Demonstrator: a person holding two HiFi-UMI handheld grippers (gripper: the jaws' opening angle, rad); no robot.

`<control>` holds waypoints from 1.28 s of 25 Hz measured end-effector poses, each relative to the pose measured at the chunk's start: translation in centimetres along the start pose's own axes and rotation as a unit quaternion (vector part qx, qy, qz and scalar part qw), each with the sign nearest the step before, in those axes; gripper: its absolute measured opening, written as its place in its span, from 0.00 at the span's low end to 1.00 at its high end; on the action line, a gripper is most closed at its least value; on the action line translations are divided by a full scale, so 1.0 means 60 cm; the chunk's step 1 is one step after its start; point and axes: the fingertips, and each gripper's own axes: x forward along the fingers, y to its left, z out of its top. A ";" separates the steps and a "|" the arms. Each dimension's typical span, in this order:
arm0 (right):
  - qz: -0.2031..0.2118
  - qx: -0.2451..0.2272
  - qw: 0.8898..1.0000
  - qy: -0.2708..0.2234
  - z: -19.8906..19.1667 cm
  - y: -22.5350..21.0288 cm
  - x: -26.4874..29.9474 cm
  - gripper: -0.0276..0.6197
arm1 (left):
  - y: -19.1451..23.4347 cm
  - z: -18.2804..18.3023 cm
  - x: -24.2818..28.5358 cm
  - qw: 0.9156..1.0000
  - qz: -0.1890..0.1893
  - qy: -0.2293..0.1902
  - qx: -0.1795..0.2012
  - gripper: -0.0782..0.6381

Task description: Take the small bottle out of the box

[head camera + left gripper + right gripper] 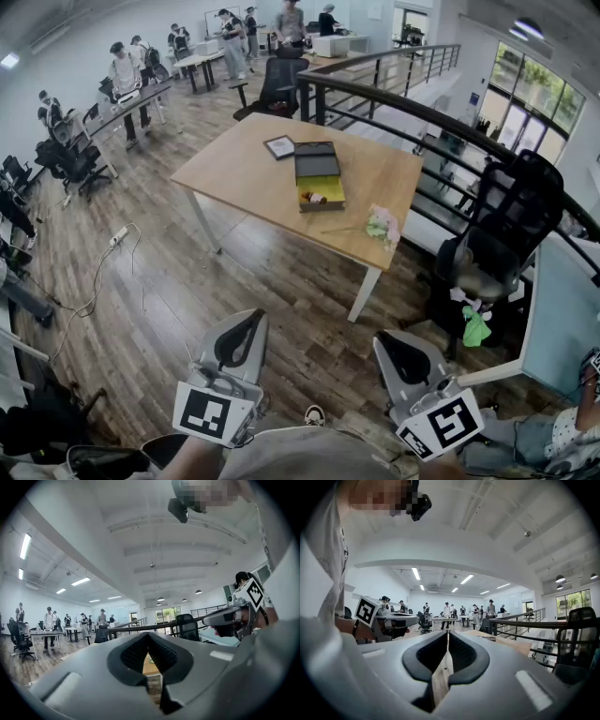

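Left tool [249, 321] and right tool [390, 341]: I hold both low against my body, jaws closed on nothing, with open floor between them and the worktop [234, 178]. The box [319, 161] lies open about mid-worktop. The small bottle [316, 198] rests inside it, in the yellow-lined end toward the near edge. A small dark frame [279, 146] lies just beside the box, on its far-left side. I judge nothing done: approach, grasp and lift-out all remain.
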 end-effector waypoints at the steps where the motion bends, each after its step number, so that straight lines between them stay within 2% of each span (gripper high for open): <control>1: -0.001 0.001 1.000 0.000 -0.003 -0.006 0.000 0.07 | -0.004 -0.002 0.005 1.000 -0.001 0.001 0.000 0.11; 14: 0.009 0.004 1.000 -0.001 -0.009 -0.016 0.013 0.07 | -0.005 -0.003 0.022 1.000 -0.005 0.005 0.007 0.11; 18: 0.008 0.014 1.000 -0.027 0.000 -0.020 0.016 0.08 | -0.005 -0.012 0.021 1.000 -0.004 0.013 -0.005 0.11; 21: 0.004 0.016 0.999 -0.032 0.002 -0.028 0.025 0.24 | 0.003 -0.012 0.025 1.000 -0.002 0.006 0.000 0.11; 22: 0.003 0.014 1.000 -0.028 -0.001 -0.031 0.030 0.27 | 0.007 -0.014 0.028 1.000 0.000 0.006 0.001 0.11; 26: 0.007 0.012 1.000 -0.012 -0.014 -0.038 0.049 0.28 | 0.013 -0.027 0.044 1.000 -0.002 0.016 -0.013 0.11; 29: 0.009 0.013 1.000 -0.004 -0.023 -0.049 0.062 0.28 | 0.019 -0.029 0.063 1.000 -0.004 0.010 -0.005 0.11; 32: 0.009 0.014 1.000 0.003 -0.033 -0.067 0.082 0.28 | 0.026 -0.041 0.088 1.000 -0.005 0.023 -0.019 0.11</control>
